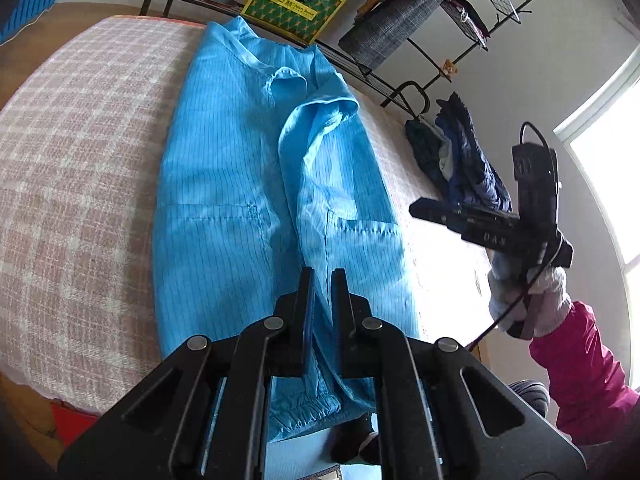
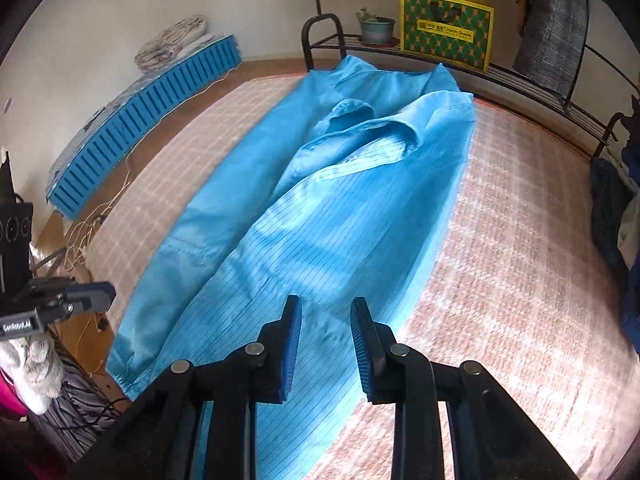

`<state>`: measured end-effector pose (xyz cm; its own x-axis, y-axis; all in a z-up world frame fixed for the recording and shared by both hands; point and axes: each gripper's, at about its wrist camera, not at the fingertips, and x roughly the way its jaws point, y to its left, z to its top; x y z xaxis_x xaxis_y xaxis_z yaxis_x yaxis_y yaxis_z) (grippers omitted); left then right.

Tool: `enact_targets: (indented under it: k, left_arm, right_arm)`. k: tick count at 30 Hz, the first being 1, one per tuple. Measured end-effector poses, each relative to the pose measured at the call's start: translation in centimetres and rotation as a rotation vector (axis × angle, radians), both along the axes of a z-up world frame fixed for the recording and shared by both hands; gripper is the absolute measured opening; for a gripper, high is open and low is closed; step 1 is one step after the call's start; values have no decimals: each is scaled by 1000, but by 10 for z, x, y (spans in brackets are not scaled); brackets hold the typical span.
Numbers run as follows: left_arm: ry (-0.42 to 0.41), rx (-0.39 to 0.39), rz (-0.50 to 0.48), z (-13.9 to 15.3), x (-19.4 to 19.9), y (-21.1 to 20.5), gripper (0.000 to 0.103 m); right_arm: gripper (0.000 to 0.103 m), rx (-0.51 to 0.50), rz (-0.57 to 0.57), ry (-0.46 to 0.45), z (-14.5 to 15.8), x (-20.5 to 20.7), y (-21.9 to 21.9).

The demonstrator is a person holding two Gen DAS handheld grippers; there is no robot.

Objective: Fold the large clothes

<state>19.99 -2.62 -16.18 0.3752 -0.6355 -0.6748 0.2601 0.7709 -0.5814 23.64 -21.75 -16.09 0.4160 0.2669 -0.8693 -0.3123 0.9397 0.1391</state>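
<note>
Blue garment [image 2: 320, 208] spread lengthwise on checked pink bed cover [image 2: 520, 240], both sides folded in toward the middle, collar end toward the black metal shelf [image 2: 520, 76], elastic cuff end hanging over the near bed edge.

Writing: yellow-and-green patterned box [image 2: 446, 28] on the shelf past the garment's collar, with pale characters on a dark band, too small to read. "DAS" in pale letters on the right gripper's body in the left wrist view. Pale label on the left gripper's body in the right wrist view, blurred, not readable.

Around the garment: potted plant [image 2: 376, 28] beside the box; grey checked cloth [image 1: 400, 20] draped on the rack above the shelf; dark blue clothes heap [image 1: 464, 156] off the garment's right side; blue ribbed mattress [image 2: 144, 120] on the floor off its left side, loose thin cord nearby.

Left gripper [image 1: 320, 280]: jaws nearly closed, blue fabric between them, garment's lower middle fold. Gloved hands, pink sleeve [image 1: 584, 364].

Right gripper [image 2: 326, 312]: jaws apart, nothing pinched, above the garment's lower half.
</note>
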Motion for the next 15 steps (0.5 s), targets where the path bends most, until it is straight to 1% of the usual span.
enact_targets:
  k: [2, 5, 6, 7, 8, 10, 13, 15]
  left_arm:
    - [36, -20, -39, -8, 1, -14, 6]
    - [39, 19, -125, -15, -3, -44, 6]
    - [40, 18, -156, -17, -5, -54, 6]
    - [43, 16, -183, -18, -6, -63, 6]
    - [51, 20, -206, -21, -7, -71, 6]
    - [72, 43, -246, -27, -10, -88, 6]
    - [81, 95, -285, -34, -17, -103, 6]
    - [77, 103, -290, -34, -20, -106, 6]
  right_arm:
    - [26, 60, -24, 29, 0, 20, -11]
    - [26, 130, -27, 62, 7, 43, -23]
    - [26, 150, -24, 67, 10, 45, -24]
    - [26, 139, -16, 56, 15, 48, -23]
    - [26, 106, -14, 37, 19, 50, -20]
    - [26, 52, -45, 25, 23, 59, -20]
    - [26, 58, -122, 25, 19, 80, -28]
    - [26, 72, -157, 21, 12, 97, -33]
